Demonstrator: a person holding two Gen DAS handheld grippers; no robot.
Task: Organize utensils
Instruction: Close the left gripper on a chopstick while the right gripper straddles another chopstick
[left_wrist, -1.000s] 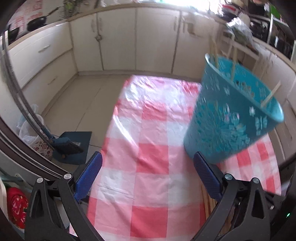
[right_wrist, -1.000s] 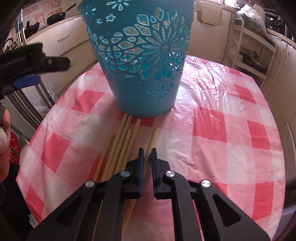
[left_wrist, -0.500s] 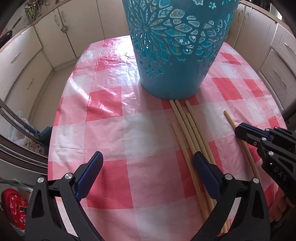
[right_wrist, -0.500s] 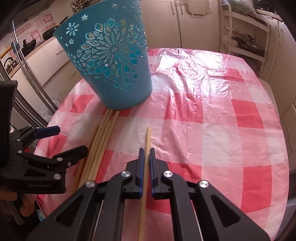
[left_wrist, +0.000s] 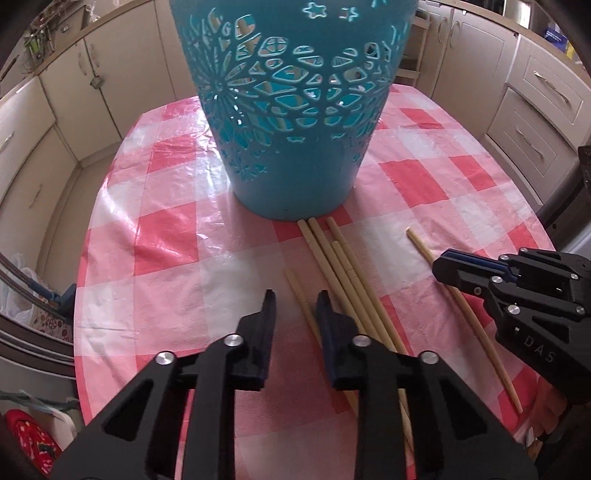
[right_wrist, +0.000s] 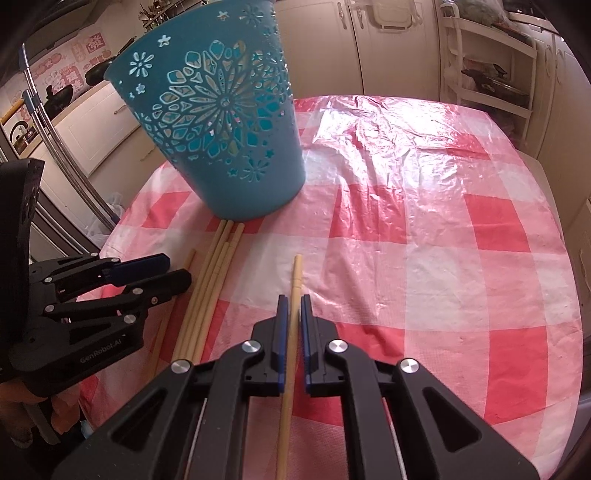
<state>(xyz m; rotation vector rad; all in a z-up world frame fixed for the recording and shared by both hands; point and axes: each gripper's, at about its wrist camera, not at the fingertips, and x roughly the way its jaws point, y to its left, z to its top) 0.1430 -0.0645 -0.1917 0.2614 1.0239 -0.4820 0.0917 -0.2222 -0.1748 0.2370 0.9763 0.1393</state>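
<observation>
Cream cabinets (left_wrist: 110, 74) ring the room, and the surface (left_wrist: 166, 277), under a pink-and-white checked plastic cloth, curves off to rounded edges on both sides of our tools. Ahead of the left tool (left_wrist: 296, 295) stands the blue cut-out basket (left_wrist: 291, 147), upright, with a few sticks visible through its holes. A bundle of chopsticks (left_wrist: 343, 266) lies flat between that tool and the basket's foot, running back under the tool's right finger. The left tool's jaws are closing but a gap shows between them. The outermost chopstick (left_wrist: 295, 284) has its end in that gap, close to the right finger, and the pads are not pressing it. To the left of this tool the cloth is bare out to the edge. Off to its right, well clear of the bundle, the right tool (right_wrist: 294, 301) is clamped on a lone chopstick (right_wrist: 296, 273), whose tip sticks out just past the fingertips, pointing forward. Ahead and to the right of the right tool we have wide open cloth, wrinkled and shiny, up to the far edge by a white shelf rack (right_wrist: 491, 74).
</observation>
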